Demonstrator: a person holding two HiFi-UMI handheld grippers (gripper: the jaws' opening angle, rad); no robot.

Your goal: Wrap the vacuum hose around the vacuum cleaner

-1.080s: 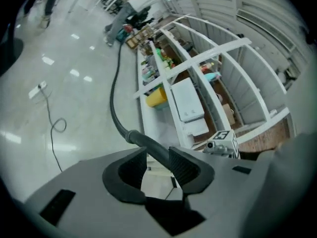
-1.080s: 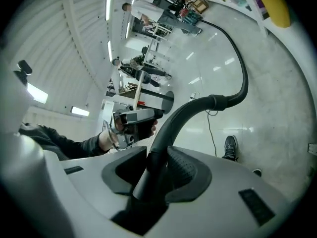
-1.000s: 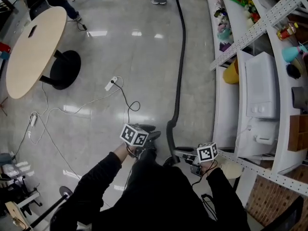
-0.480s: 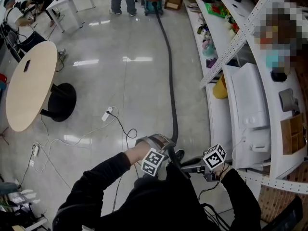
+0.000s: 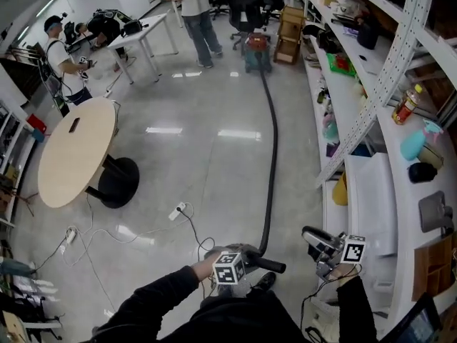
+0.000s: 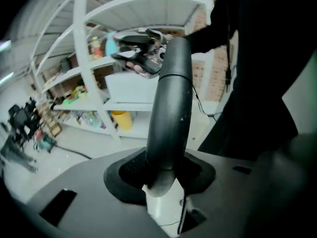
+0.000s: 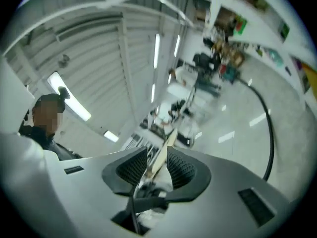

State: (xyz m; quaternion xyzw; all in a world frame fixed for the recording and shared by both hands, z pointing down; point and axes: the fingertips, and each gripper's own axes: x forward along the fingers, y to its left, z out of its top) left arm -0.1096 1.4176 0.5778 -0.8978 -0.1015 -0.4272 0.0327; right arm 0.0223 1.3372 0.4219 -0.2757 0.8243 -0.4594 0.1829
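One long black vacuum hose (image 5: 271, 156) is what I see in the head view. It lies stretched over the shiny floor from the vacuum cleaner (image 5: 257, 52), far off by the shelves (image 5: 371, 191), to the person's left gripper (image 5: 251, 258), low and close to their body. The right gripper (image 5: 312, 236) is off to the side near the shelves, apart from the hose.

In the left gripper view the fingers (image 6: 130, 170) are closing on the hose's end tube (image 6: 171, 108), which stands up between them, touching both. That tube looks smooth, hard and stiff, so I reckon it could twist or slide in a light pinch. A hold low on it, square across, seems safest.

In the right gripper view the fingers (image 7: 132, 168) stand a little apart with nothing between them. The hose bends in a loose arc over the floor beyond.

That curve tells me the long run is soft and bendy, and light to lift. It will probably drag and spring back, though. I would gather it bit by bit, holding the flexible part close to the cleaner.
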